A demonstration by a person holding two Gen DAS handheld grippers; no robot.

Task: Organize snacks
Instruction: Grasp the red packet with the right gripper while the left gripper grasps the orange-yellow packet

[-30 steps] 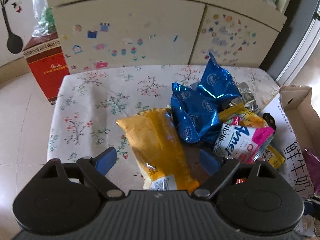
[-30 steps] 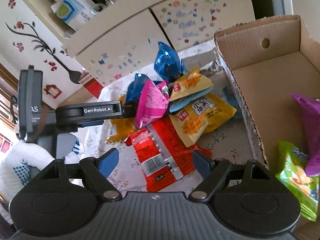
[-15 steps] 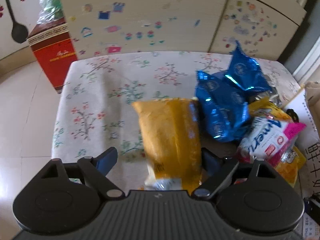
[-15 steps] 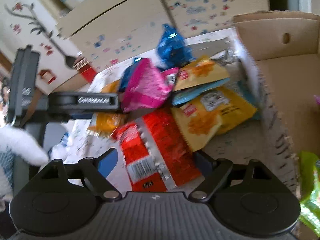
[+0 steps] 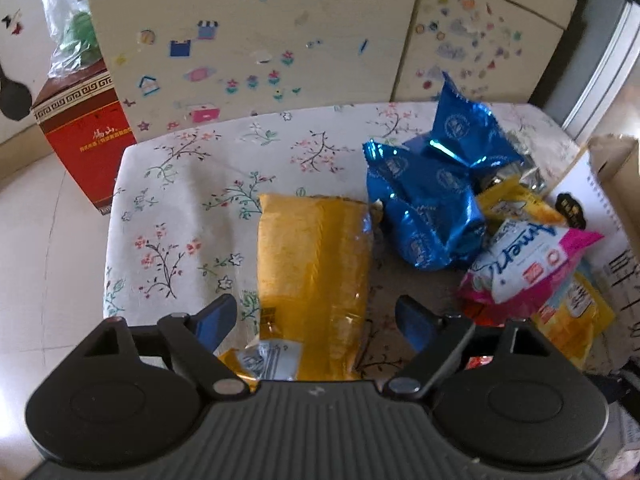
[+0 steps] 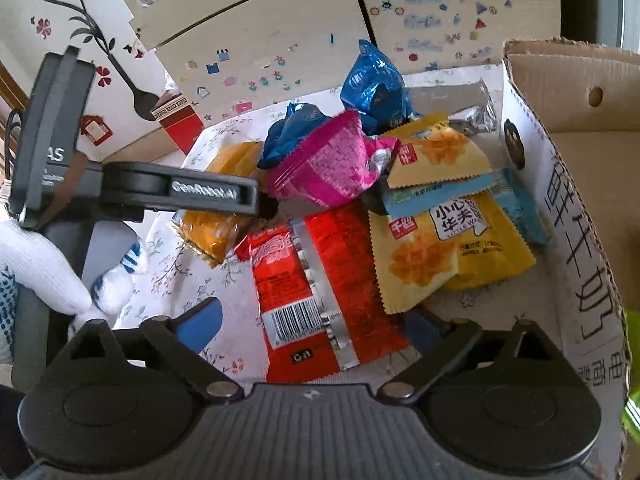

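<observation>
- Left tool [image 5: 316, 320]: spread wide around long orange plastic snack packet [image 5: 312, 272] on floral-cloth desk [image 5: 180, 208].
- Right tool [image 6: 310, 326]: spread wide around red foil snack packet [image 6: 316, 280], beside brown cardboard box [image 6: 580, 152].

Both grippers' fingers [image 5: 218, 318] [image 6: 200, 322] spread wide.

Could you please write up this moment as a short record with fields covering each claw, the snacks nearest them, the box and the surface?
left claw: open, fingers either side of the orange packet
right claw: open, fingers either side of the red packet
pile: blue foil bags, pink bag, yellow waffle packets, heaped together beside the box
cardboard box: open, right of the pile
surface: floral tablecloth
stage: neither packet gripped yet
</observation>
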